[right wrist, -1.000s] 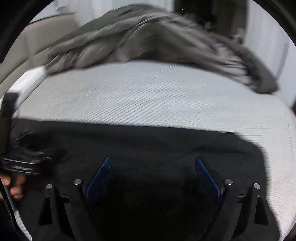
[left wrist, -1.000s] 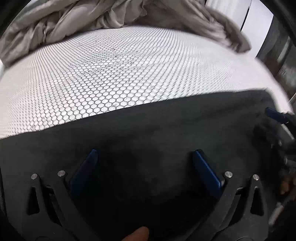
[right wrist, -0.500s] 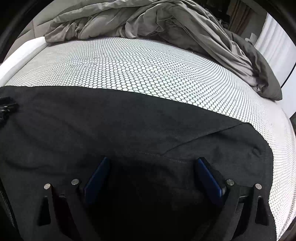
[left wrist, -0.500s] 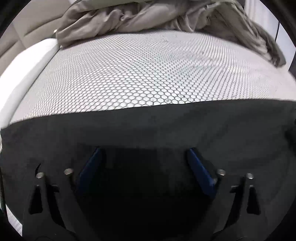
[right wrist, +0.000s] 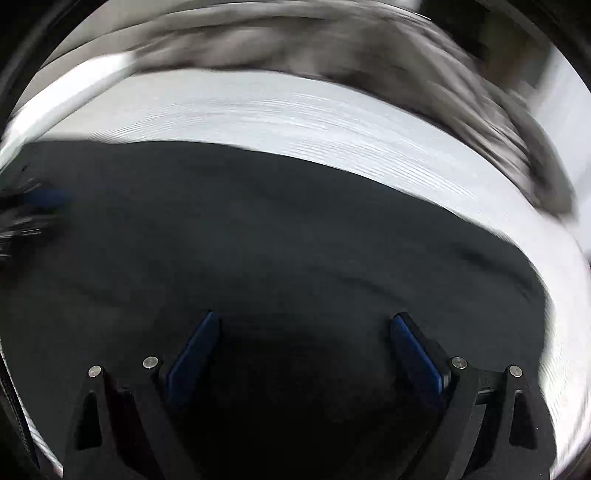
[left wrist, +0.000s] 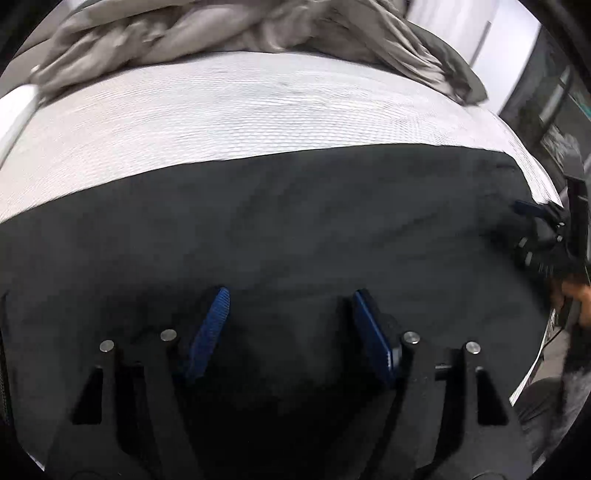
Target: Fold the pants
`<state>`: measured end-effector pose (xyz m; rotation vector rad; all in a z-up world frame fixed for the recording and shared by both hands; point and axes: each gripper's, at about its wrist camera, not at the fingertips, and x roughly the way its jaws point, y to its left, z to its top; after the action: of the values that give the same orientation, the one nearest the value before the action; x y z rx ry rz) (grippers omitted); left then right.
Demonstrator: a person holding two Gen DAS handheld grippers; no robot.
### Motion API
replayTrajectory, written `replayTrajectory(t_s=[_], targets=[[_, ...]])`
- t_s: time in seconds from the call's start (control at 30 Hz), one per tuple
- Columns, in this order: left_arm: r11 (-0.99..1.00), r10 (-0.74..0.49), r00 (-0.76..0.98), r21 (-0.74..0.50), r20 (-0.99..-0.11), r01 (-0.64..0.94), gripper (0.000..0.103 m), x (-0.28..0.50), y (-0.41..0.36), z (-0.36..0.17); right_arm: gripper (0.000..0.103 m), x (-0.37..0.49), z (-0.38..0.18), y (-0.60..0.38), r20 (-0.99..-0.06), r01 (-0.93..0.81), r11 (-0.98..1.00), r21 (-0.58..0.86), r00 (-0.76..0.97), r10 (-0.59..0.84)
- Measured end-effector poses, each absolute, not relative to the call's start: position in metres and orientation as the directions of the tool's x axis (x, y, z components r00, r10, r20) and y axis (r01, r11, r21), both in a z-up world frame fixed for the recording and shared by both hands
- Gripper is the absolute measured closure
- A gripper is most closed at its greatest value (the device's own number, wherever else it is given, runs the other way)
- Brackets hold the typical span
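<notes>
Black pants (left wrist: 295,229) lie spread flat on a white mattress (left wrist: 221,110) with a honeycomb pattern. In the left wrist view my left gripper (left wrist: 290,295) hovers over the black cloth, its blue pads (left wrist: 210,328) apart and its jaws closing, with no fold of cloth pinched between them. My right gripper shows at that view's right edge (left wrist: 535,221), over the pants' end, with a hand behind it. In the right wrist view the right gripper (right wrist: 304,317) stands open wide above the pants (right wrist: 258,240). The left gripper (right wrist: 40,199) is a blur at the far left.
A crumpled grey duvet (left wrist: 221,33) is heaped along the mattress's far side, also seen as the blurred duvet (right wrist: 332,44). The mattress edge (left wrist: 535,177) drops off at the right, with dark furniture (left wrist: 554,110) beyond.
The left gripper's blue pads have come closer together and its view has swung across the pants, bringing the right gripper back in at the right. The right view has shifted and blurred.
</notes>
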<state>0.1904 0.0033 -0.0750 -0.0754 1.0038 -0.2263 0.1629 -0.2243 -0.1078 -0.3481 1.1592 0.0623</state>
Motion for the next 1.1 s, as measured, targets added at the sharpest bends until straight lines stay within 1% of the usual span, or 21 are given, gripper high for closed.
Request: replayTrajectory(t_s=[0.03, 0.07, 0.1, 0.17, 0.2, 0.27, 0.3, 0.33, 0.43, 0.47, 0.53, 0.6, 0.67, 0.7, 0.77, 0.8, 0.83, 0.93, 1.03, 1.07, 1.1], targets=[[0.976, -0.217, 0.519, -0.167, -0.827, 0.143, 0.036, 0.184, 0.012, -0.074, 0.008, 0.161, -0.104, -0.255, -0.888, -0.147, 0.947, -0.287, 0.411, -0.206], [0.982, -0.190, 0.527, -0.150, -0.829, 0.118, 0.036, 0.176, 0.021, -0.072, 0.008, 0.159, -0.102, -0.275, -0.881, -0.101, 0.948, -0.303, 0.410, -0.238], [0.988, -0.154, 0.532, -0.122, -0.833, 0.094, 0.036, 0.170, 0.026, -0.070, 0.011, 0.154, -0.099, -0.290, -0.885, -0.084, 0.958, -0.275, 0.411, -0.218], [0.998, -0.064, 0.547, -0.051, -0.835, 0.040, 0.036, 0.164, 0.029, -0.066, 0.011, 0.144, -0.093, -0.298, -0.897, -0.100, 0.972, -0.213, 0.414, -0.154], [0.999, -0.045, 0.553, -0.038, -0.832, 0.024, 0.036, 0.163, 0.030, -0.063, 0.010, 0.140, -0.090, -0.294, -0.892, -0.108, 0.968, -0.228, 0.421, -0.163], [0.996, -0.092, 0.563, -0.077, -0.821, 0.050, 0.036, 0.158, 0.015, -0.056, 0.010, 0.134, -0.081, -0.277, -0.880, -0.120, 0.959, -0.255, 0.440, -0.179], [0.990, -0.141, 0.571, -0.113, -0.809, 0.083, 0.036, 0.151, -0.001, -0.050, 0.010, 0.133, -0.076, -0.267, -0.883, -0.139, 0.964, -0.228, 0.446, -0.145], [0.982, -0.189, 0.572, -0.143, -0.798, 0.125, 0.036, 0.148, -0.016, -0.048, 0.010, 0.129, -0.069, -0.247, -0.884, -0.183, 0.968, -0.174, 0.461, -0.072], [0.926, -0.364, 0.510, -0.247, -0.779, 0.285, 0.034, 0.143, -0.079, -0.053, 0.010, 0.126, -0.068, -0.198, -0.888, -0.306, 0.943, -0.132, 0.460, 0.025], [0.913, -0.380, 0.470, -0.240, -0.797, 0.330, 0.034, 0.141, -0.097, -0.059, 0.009, 0.121, -0.074, -0.177, -0.903, -0.372, 0.924, -0.093, 0.423, 0.080], [0.918, -0.303, 0.479, -0.116, -0.824, 0.380, 0.034, 0.133, -0.117, -0.068, 0.009, 0.116, -0.088, -0.164, -0.931, -0.428, 0.902, -0.057, 0.349, 0.107], [0.912, -0.316, 0.471, -0.127, -0.824, 0.390, 0.034, 0.127, -0.104, -0.066, 0.010, 0.112, -0.101, -0.176, -0.937, -0.428, 0.896, -0.117, 0.346, 0.043], [0.926, -0.300, 0.465, -0.137, -0.833, 0.352, 0.034, 0.125, -0.079, -0.063, 0.009, 0.112, -0.098, -0.212, -0.933, -0.343, 0.929, -0.137, 0.359, -0.005], [0.941, -0.271, 0.481, -0.124, -0.834, 0.315, 0.034, 0.125, -0.058, -0.061, 0.007, 0.112, -0.096, -0.228, -0.927, -0.292, 0.942, -0.167, 0.371, -0.050], [0.976, -0.175, 0.518, -0.078, -0.837, 0.204, 0.034, 0.130, -0.008, -0.060, 0.007, 0.109, -0.092, -0.265, -0.905, -0.177, 0.960, -0.219, 0.404, -0.131], [0.986, -0.146, 0.532, -0.082, -0.834, 0.142, 0.034, 0.128, 0.013, -0.058, 0.007, 0.108, -0.090, -0.275, -0.900, -0.146, 0.963, -0.225, 0.409, -0.149], [0.990, -0.139, 0.539, -0.106, -0.831, 0.092, 0.034, 0.127, 0.034, -0.057, 0.007, 0.108, -0.088, -0.282, -0.903, -0.130, 0.969, -0.208, 0.406, -0.139], [0.984, -0.159, 0.587, -0.179, -0.794, 0.025, 0.034, 0.118, 0.072, -0.048, 0.007, 0.112, -0.071, -0.271, -0.882, -0.109, 0.978, -0.179, 0.459, -0.110], [0.984, -0.118, 0.598, -0.174, -0.792, -0.036, 0.034, 0.134, 0.089, -0.054, 0.007, 0.119, -0.060, -0.230, -0.862, -0.166, 0.979, -0.116, 0.506, -0.017], [0.982, -0.123, 0.587, -0.183, -0.800, -0.043, 0.037, 0.145, 0.091, -0.060, 0.007, 0.123, -0.061, -0.213, -0.860, -0.202, 0.975, -0.088, 0.510, 0.028], [0.987, -0.104, 0.577, -0.157, -0.810, -0.043, 0.040, 0.149, 0.089, -0.068, 0.007, 0.125, -0.065, -0.199, -0.865, -0.235, 0.969, -0.079, 0.500, 0.051]])
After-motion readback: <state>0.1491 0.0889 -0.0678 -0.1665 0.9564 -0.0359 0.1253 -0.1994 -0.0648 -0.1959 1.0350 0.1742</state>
